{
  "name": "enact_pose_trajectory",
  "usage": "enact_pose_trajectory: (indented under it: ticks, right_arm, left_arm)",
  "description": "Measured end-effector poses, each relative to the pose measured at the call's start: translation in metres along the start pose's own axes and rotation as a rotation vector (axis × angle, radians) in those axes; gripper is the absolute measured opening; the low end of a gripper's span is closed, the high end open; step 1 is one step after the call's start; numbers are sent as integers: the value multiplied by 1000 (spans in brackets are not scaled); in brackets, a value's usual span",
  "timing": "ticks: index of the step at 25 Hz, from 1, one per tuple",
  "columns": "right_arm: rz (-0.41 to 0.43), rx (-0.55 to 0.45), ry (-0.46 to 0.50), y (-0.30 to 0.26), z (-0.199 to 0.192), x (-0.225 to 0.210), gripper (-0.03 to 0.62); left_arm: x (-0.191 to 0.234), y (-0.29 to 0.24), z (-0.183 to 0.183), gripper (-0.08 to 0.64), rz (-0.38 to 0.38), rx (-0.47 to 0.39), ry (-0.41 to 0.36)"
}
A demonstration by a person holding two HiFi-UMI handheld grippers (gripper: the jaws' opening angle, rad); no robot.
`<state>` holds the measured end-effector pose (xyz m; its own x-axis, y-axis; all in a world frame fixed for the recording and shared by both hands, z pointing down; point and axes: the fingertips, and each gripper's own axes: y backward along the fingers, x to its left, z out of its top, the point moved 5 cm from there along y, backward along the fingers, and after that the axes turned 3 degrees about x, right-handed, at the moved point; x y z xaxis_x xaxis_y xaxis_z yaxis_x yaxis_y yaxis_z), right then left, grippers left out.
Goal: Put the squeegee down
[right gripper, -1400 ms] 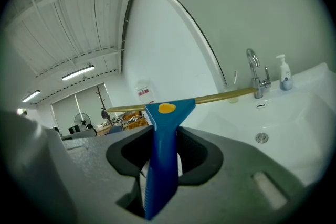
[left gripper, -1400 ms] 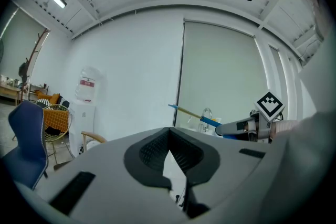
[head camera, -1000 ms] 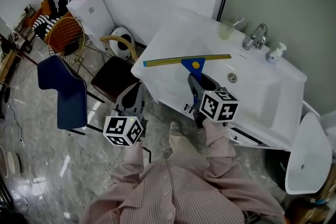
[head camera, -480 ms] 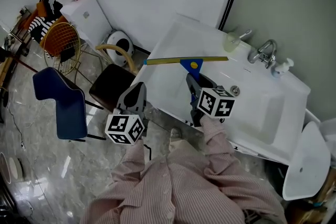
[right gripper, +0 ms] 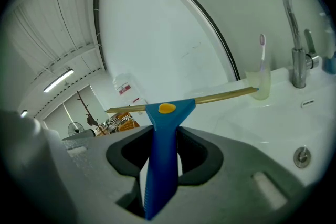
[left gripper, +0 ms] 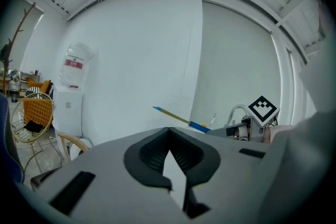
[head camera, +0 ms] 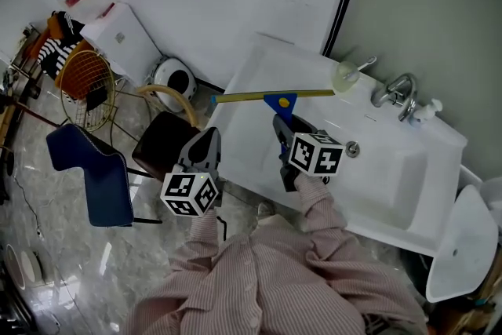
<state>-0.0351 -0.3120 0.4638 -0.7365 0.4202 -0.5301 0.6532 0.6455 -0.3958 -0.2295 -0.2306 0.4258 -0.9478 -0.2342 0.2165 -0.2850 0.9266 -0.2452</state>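
Note:
The squeegee (head camera: 281, 100) has a blue handle and a long yellowish blade, which hangs level above the left end of the white washbasin counter (head camera: 251, 121). My right gripper (head camera: 281, 125) is shut on the blue handle (right gripper: 164, 134), with the blade (right gripper: 210, 97) crossing in front of the jaws; its far tip reaches toward a cup (right gripper: 261, 84). My left gripper (head camera: 208, 136) hovers left of the counter's edge, above a chair, its jaws (left gripper: 169, 131) shut together on nothing. In the left gripper view the squeegee (left gripper: 178, 119) and the right gripper's marker cube (left gripper: 262, 108) show ahead.
A cup with a toothbrush (head camera: 343, 74), a faucet (head camera: 396, 94) and a soap bottle (head camera: 427, 110) stand at the counter's back. The basin bowl (head camera: 392, 161) lies to the right. A brown chair (head camera: 161, 139), a blue chair (head camera: 86, 169) and an orange wire basket (head camera: 86, 78) crowd the floor on the left.
Both grippers have moved forward toward the wall and slightly down. The squeegee has travelled with the right gripper, and its blade tip is now close to the cup.

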Motion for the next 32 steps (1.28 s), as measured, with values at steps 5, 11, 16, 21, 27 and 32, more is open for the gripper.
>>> enact_pose_trajectory:
  ticks: [5, 11, 16, 21, 27, 32]
  right_arm:
    - [-24, 28, 0, -30, 2, -14, 137]
    - [-58, 53, 15, -65, 3, -29, 137]
    - [-98, 75, 37, -94, 1, -38, 137]
    - [-134, 116, 58, -119, -1, -47, 138]
    - [-168, 159, 48, -141, -8, -57, 137]
    - [-212, 213, 63, -152, -18, -63, 137]
  left_arm:
    - [9, -28, -4, 2, -9, 39, 6]
    - [26, -58, -11, 2, -6, 71, 25]
    - [43, -82, -18, 2, -24, 97, 61]
    - [51, -107, -27, 2, -55, 135, 84]
    - [58, -127, -41, 2, -87, 174, 116]
    - [62, -136, -49, 2, -94, 197, 135]
